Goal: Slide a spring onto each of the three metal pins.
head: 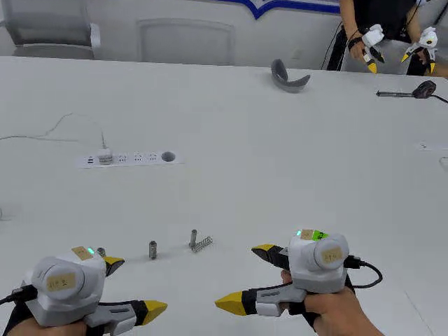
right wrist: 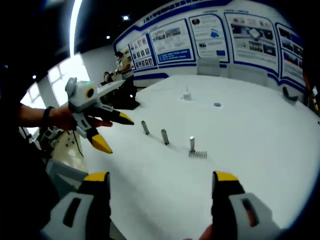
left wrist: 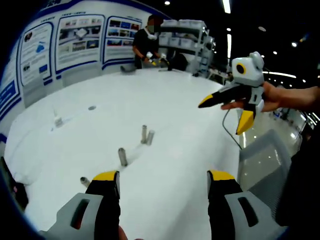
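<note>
White tabletop (head: 280,154): left gripper (head: 133,285) and right gripper (head: 246,276) held low, pointing inward, jaws wide, empty, flanking small coiled steel spring (head: 203,243).

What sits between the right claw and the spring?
Only bare table lies between right claw and spring, per the head view.

A white tabletop (head: 280,161) spreads wide. A white power strip (head: 129,159) lies flat on its left part, with a small white plug (head: 105,157) seated near its left end and a thin cable (head: 49,133) trailing off to the left. Near the far edge rests a grey curved piece (head: 288,75); well to its right lies a black tool (head: 420,89). A person (head: 378,21) stands beyond the far edge. Pale chairs (head: 185,42) line the far side. Blue-framed posters (right wrist: 240,35) cover the wall.
</note>
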A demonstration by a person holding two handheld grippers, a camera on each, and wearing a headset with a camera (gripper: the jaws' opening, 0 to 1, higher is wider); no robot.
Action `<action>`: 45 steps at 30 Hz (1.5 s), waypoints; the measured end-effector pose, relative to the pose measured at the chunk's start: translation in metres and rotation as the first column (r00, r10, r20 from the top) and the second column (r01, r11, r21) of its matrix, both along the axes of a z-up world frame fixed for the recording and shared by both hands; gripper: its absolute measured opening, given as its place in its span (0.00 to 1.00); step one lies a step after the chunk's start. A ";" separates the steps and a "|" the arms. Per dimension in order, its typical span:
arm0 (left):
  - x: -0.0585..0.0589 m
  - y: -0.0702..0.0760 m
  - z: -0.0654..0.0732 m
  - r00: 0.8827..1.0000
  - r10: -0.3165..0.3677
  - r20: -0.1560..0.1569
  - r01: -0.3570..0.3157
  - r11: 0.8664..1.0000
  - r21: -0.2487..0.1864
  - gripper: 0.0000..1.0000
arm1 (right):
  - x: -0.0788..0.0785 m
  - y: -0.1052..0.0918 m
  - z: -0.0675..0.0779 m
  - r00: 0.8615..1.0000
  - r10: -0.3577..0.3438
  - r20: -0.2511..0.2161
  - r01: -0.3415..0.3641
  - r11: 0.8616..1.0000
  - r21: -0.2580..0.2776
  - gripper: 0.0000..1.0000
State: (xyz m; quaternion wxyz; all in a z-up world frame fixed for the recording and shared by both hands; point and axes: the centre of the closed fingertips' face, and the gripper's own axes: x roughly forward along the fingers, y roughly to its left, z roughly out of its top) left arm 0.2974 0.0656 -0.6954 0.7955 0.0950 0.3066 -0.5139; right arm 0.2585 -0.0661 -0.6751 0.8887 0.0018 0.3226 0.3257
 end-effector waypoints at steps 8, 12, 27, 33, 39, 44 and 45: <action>0.000 -0.028 -0.005 0.997 -0.074 0.012 0.074 0.997 0.018 0.71 | -0.006 -0.006 0.001 1.000 -0.029 -0.003 0.029 1.000 0.009 0.85; 0.003 -0.044 -0.008 0.994 -0.107 0.016 0.107 0.994 0.021 0.70 | -0.009 -0.007 0.000 0.999 -0.041 -0.008 0.041 0.999 0.016 0.85; 0.016 -0.095 -0.026 0.983 -0.181 0.017 0.180 0.983 0.035 0.67 | -0.022 -0.017 0.001 0.997 -0.070 -0.026 0.071 0.997 0.028 0.85; 0.020 -0.109 -0.042 0.979 -0.201 0.025 0.199 0.978 0.063 0.65 | -0.025 -0.017 -0.001 0.997 -0.073 -0.034 0.074 0.997 0.035 0.85; 0.021 -0.119 -0.057 0.976 -0.216 0.019 0.214 0.973 0.089 0.65 | -0.026 -0.017 -0.001 0.996 -0.076 -0.038 0.078 0.996 0.041 0.84; 0.027 -0.125 -0.068 0.977 -0.214 0.018 0.211 0.972 0.107 0.66 | -0.027 -0.018 0.000 0.996 -0.081 -0.041 0.083 0.995 0.051 0.84; 0.028 -0.127 -0.070 0.977 -0.213 0.019 0.210 0.972 0.105 0.67 | -0.027 -0.019 -0.001 0.996 -0.084 -0.042 0.086 0.995 0.054 0.84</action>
